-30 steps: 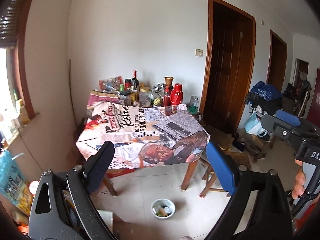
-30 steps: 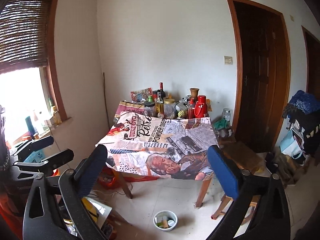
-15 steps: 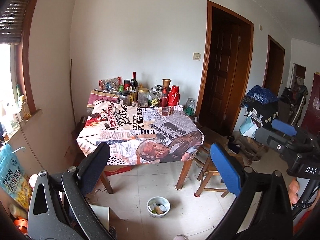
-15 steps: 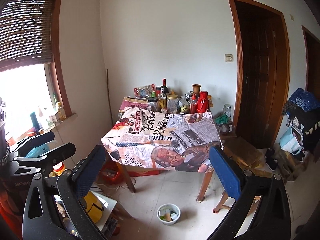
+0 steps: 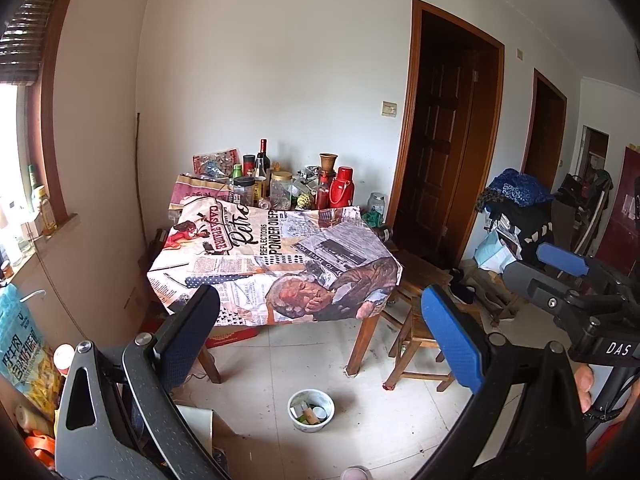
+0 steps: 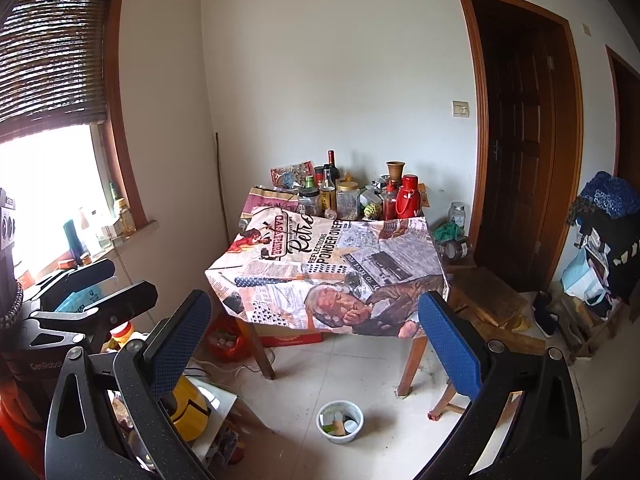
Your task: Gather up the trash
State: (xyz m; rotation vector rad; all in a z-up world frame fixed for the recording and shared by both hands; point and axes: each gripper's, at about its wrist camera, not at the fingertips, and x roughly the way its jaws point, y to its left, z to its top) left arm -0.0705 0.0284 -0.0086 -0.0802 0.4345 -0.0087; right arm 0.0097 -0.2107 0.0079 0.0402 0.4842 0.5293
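The left tool (image 5: 316,340) has just been spreading its pads and now stands wide apart with nothing between them; the right tool (image 6: 316,340) is likewise wide apart and empty, and appears again in the left view at 3 o'clock, marked "DAS".

Nearest, on the tiled floor at 6 o'clock, sits a small white bowl (image 5: 311,405) holding the trash: what look like small caps, a short stick-like piece and scraps, too small to name for certain. The bowl looks rigid, possibly ceramic, so likely smooth-walled and breakable if dropped. Its rim seems the best hold, one pad inside and one outside, kept level so the loose, light pieces do not spill.

At 9 o'clock in the left view a blue snack bag (image 5: 18,344) carries Chinese characters, not clearly readable.

Further off, at 12 o'clock, the surface (image 5: 276,264) wears a newspaper-print cloth reading "CASA GRANDE", "Retro" and "REFLECTIONS PONDER OVER". At its far edge stand jars, a wine bottle (image 5: 262,162) and a red flask (image 5: 341,192), labels unreadable.
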